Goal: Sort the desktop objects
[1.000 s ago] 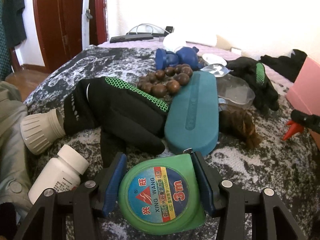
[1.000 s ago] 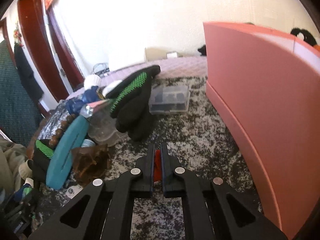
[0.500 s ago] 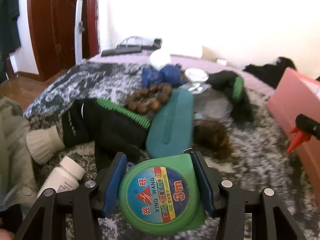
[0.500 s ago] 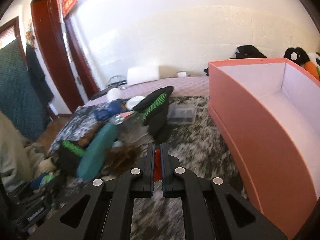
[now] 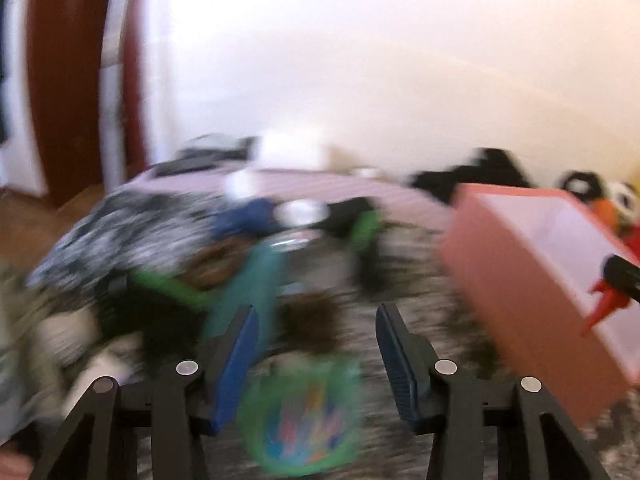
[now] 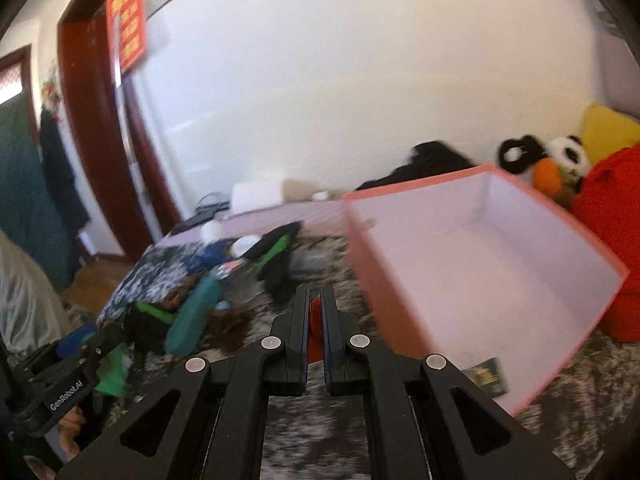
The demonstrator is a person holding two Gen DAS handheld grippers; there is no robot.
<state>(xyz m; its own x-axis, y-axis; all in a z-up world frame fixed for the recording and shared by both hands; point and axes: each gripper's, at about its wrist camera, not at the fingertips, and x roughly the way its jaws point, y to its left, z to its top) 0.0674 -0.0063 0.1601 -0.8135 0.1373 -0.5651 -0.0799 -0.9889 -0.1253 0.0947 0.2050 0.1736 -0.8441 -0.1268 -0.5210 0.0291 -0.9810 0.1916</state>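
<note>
In the left wrist view the left tool (image 5: 316,316) fills the bottom of the frame, its blue-padded fingers (image 5: 240,356) spread wide with clear gaps on both sides of the green tape measure (image 5: 300,416), which sits low between them, blurred; whether it still touches either pad I cannot tell. The whole view is smeared by motion. Beyond the fingers, in the centre left, lies the heap of things on the mottled grey-and-white bed cover (image 5: 416,312): a teal case (image 5: 248,284), a black glove with green trim (image 5: 160,304), and a dark brown clump (image 5: 312,320) just beside the case. At the right edge the pink box (image 5: 520,280) stands open-topped, and the right tool enters there holding a red pointed piece (image 5: 604,304) over the box's near wall. In the right wrist view the right tool (image 6: 314,312) reaches up from the bottom centre, its jaws nearly together and pinching the red piece (image 6: 314,328) between them. The pink box (image 6: 400,312) lies just to the right of the fingertips, its pale inside open to the camera, with a small printed card (image 6: 486,374) by its near corner. Bare cover shows between the heap at centre left and the box wall. The left tool (image 6: 80,360) shows at lower left.
</note>
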